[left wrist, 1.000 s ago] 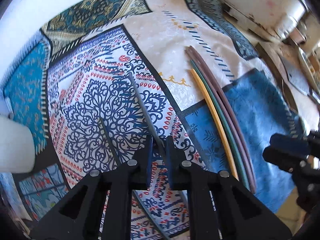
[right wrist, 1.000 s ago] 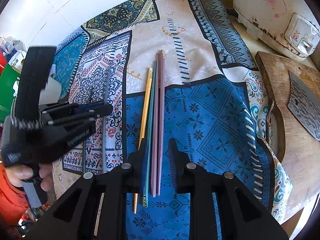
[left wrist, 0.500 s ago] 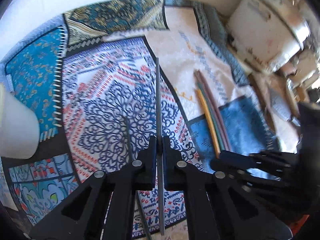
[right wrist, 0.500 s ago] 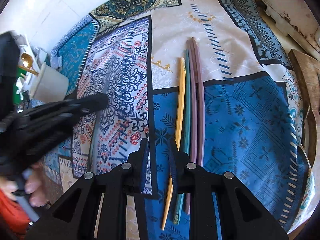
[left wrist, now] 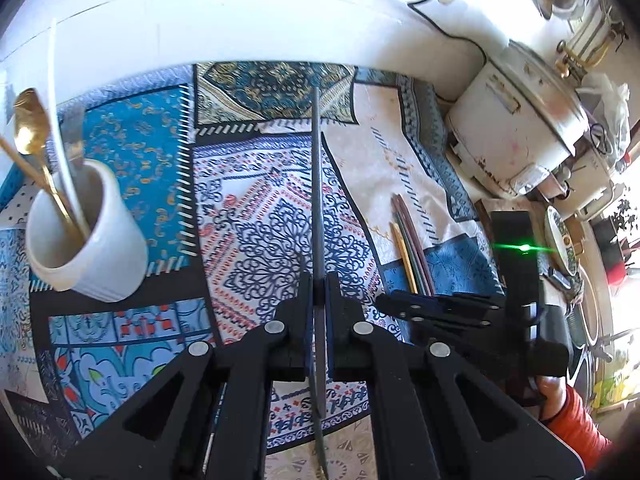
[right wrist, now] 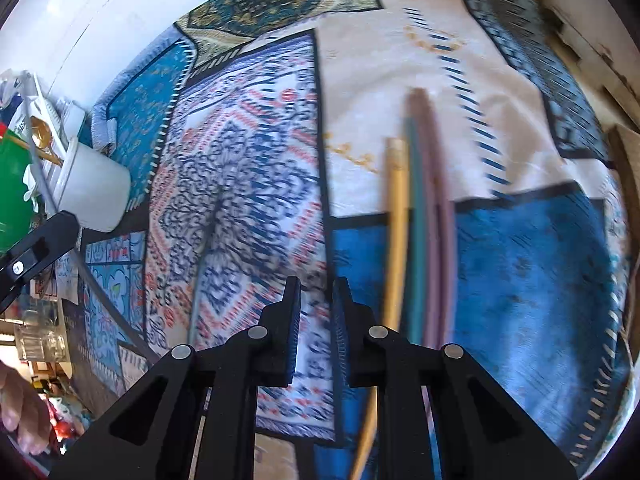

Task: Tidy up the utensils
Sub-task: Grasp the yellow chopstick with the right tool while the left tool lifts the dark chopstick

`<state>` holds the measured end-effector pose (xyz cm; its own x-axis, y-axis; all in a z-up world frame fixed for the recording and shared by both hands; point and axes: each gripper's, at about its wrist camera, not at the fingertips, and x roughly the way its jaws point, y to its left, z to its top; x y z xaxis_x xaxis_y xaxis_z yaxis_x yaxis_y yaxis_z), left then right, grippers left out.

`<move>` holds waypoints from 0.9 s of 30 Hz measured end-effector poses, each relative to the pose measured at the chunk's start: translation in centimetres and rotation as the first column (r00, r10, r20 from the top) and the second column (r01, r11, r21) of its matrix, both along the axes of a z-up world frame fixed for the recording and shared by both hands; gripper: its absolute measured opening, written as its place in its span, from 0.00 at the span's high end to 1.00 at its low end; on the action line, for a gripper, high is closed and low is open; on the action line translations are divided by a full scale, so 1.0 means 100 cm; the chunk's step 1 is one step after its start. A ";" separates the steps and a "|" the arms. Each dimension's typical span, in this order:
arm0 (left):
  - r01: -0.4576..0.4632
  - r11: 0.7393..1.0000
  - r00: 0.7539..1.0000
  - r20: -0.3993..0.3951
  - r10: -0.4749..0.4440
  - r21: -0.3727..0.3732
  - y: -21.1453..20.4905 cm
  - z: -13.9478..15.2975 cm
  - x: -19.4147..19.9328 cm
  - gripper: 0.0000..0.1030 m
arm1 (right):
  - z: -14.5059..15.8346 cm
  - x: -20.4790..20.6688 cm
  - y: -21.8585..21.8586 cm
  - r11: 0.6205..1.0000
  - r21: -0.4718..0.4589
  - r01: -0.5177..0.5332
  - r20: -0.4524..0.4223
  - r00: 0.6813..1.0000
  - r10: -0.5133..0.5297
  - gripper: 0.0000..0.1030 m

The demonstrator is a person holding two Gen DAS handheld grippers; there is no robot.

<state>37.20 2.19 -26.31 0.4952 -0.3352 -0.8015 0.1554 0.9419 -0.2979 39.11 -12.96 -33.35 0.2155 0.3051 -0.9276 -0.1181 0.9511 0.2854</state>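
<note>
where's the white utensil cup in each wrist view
Left wrist: the white cup stands at the left edge, holding a gold spoon.
Right wrist: the same cup sits far left, above mid-height.
Shared landmark: the bundle of coloured chopsticks on the patchwork cloth.

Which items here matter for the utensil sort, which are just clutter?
Job:
- grey chopstick, clamped in left gripper
- second grey chopstick on the cloth
- coloured chopsticks beside right gripper, jaws apart, empty
- white holder cup with gold spoon

Clutter:
- rice cooker
- patchwork cloth
</note>
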 end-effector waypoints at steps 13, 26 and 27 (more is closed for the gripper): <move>-0.067 0.997 0.996 0.061 0.068 -0.027 0.025 0.016 -0.007 0.97 | 0.014 -0.002 -0.024 0.996 -0.070 0.058 0.009 0.998 -0.057 0.85; -0.073 0.996 0.995 0.067 0.076 -0.057 0.029 0.020 -0.009 0.97 | 0.011 -0.001 -0.023 0.993 -0.081 0.091 -0.003 0.996 -0.092 0.85; -0.074 0.996 0.994 0.071 0.078 -0.057 0.030 0.022 -0.010 0.97 | 0.014 -0.003 -0.024 0.993 -0.074 0.094 0.006 0.996 -0.094 0.85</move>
